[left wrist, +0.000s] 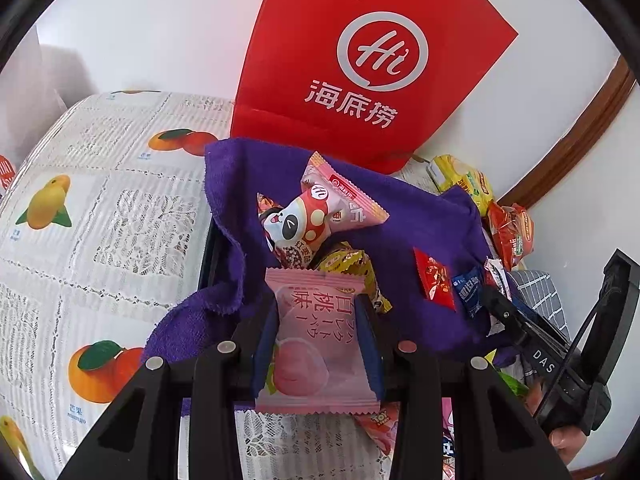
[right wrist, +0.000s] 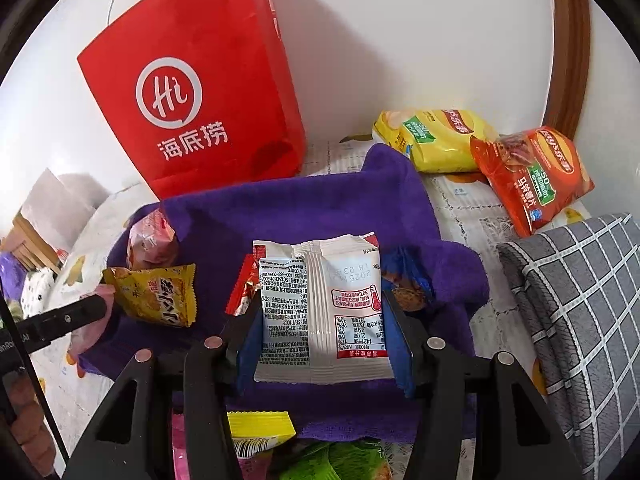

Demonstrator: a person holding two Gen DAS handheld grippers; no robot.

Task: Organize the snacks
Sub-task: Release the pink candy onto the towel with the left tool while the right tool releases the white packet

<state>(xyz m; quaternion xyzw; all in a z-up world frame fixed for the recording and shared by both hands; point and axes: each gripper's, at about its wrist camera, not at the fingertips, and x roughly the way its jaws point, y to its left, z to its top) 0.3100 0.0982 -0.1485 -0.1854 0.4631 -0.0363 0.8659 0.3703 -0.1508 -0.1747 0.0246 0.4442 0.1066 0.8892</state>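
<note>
Pinching a pink peach-print snack packet (left wrist: 316, 340) between its blue-padded fingers (left wrist: 264, 344), the left gripper (left wrist: 316, 320) holds it upright over the near edge of a purple towel (left wrist: 420, 216) that lines what looks like a dark bin, though only a strip of black rim shows at 9 o'clock of the packet. Beyond the packet at 12 o'clock lie a panda-print candy bag (left wrist: 300, 224) and a pale pink wrapper (left wrist: 344, 188), with a gold wrapper (left wrist: 344, 264) just under them; at 2 o'clock a small red sachet (left wrist: 434, 280) and a small blue sachet (left wrist: 468, 288) rest on the cloth. The right gripper (right wrist: 324, 320) is likewise closed on a white packet (right wrist: 320, 312), its printed back facing the camera, squeezed between blue pads over the same towel. At 9 o'clock of that packet a yellow biscuit pack (right wrist: 160, 296) sits by the tip of the other gripper, and a pinkish bag (right wrist: 150, 240) lies at 10 o'clock. Farther out, a red paper bag (right wrist: 192, 92) stands at 11 o'clock against the white wall, a yellow chip bag (right wrist: 432, 140) and an orange chip bag (right wrist: 532, 176) lie at 1 o'clock on the fruit-print tablecloth (left wrist: 80, 208), and a grey checked cloth (right wrist: 576, 312) lies at 3 o'clock.
</note>
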